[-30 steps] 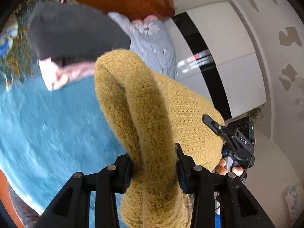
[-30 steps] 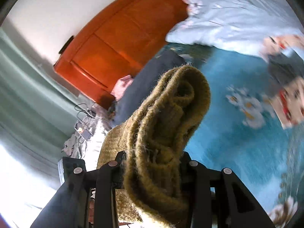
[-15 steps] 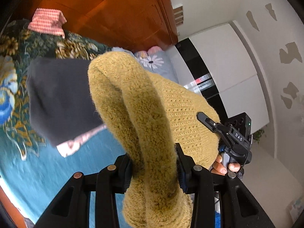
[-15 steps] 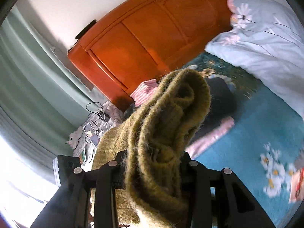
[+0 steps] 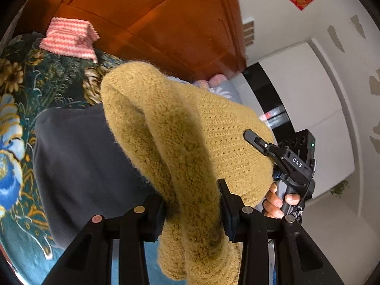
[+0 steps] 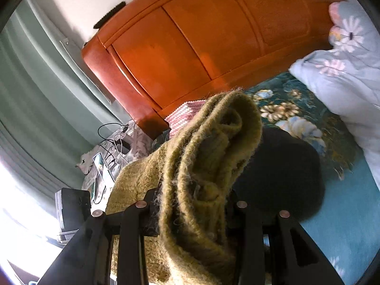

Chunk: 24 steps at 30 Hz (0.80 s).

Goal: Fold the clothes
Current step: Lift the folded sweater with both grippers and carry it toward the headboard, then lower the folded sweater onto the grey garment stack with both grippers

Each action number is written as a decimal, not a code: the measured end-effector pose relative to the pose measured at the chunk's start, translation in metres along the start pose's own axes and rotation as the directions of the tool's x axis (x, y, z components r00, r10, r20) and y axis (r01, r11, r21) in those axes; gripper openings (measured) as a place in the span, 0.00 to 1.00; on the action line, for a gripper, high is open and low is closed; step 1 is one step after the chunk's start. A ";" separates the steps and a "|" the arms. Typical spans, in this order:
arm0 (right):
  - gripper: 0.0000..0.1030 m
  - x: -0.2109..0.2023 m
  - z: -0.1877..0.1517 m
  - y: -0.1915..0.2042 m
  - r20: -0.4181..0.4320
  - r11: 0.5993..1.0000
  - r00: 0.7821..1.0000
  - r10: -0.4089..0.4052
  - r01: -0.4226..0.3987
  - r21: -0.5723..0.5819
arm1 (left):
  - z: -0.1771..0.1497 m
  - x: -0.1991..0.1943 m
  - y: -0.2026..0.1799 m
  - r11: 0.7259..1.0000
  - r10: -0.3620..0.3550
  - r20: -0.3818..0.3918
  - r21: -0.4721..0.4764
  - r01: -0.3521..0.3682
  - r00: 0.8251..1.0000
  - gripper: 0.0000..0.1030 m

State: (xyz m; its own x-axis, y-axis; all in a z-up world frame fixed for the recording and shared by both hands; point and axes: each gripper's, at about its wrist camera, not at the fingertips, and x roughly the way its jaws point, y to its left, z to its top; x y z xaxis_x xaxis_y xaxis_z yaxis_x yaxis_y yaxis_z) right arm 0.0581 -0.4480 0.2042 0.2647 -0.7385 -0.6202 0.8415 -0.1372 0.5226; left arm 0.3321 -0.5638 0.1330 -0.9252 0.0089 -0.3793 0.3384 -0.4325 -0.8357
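Note:
A mustard-yellow knit sweater (image 5: 180,128) hangs bunched between both grippers, held above the bed. My left gripper (image 5: 192,210) is shut on one thick fold of it. My right gripper (image 6: 192,211) is shut on another bunched fold of the sweater (image 6: 209,156). The right gripper's body (image 5: 292,163) and the hand holding it show in the left wrist view, behind the sweater. A dark grey folded garment (image 5: 78,166) lies on the bed below; it also shows in the right wrist view (image 6: 285,173).
The bed has a teal floral cover (image 5: 16,123) and an orange wooden headboard (image 6: 201,42). A pink-and-white striped folded cloth (image 5: 68,40) lies by the headboard. A pale blue floral quilt (image 6: 344,71) is at the right. A bedside stand with cables and a phone (image 6: 102,166) stands left.
Both grippers have swung with the sweater toward the headboard. The dark garment now lies directly below the sweater, and the striped cloth and headboard fill more of the views.

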 end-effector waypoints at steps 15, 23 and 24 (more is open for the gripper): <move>0.41 0.095 -0.012 -0.107 -0.066 0.983 0.994 0.084 -0.072 0.170 | -0.013 0.029 0.072 0.994 0.052 -0.010 -0.096 -0.053 0.999 0.44; 0.40 0.089 0.007 -0.082 -0.044 0.996 0.997 0.071 -0.068 0.057 | -0.021 0.028 0.063 0.996 0.056 -0.002 -0.069 -0.056 0.998 0.44; 0.40 0.088 0.009 -0.080 -0.037 0.997 0.997 0.067 -0.065 0.049 | -0.022 0.028 0.063 0.996 0.060 0.001 -0.069 -0.060 0.998 0.44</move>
State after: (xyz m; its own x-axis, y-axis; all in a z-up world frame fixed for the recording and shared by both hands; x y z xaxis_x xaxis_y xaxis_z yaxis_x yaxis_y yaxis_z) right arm 0.0097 -0.5085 0.1131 0.3377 -0.7208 -0.6053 0.7985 -0.1211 0.5897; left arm 0.3317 -0.5714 0.0613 -0.9036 -0.0183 -0.4280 0.4039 -0.3693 -0.8370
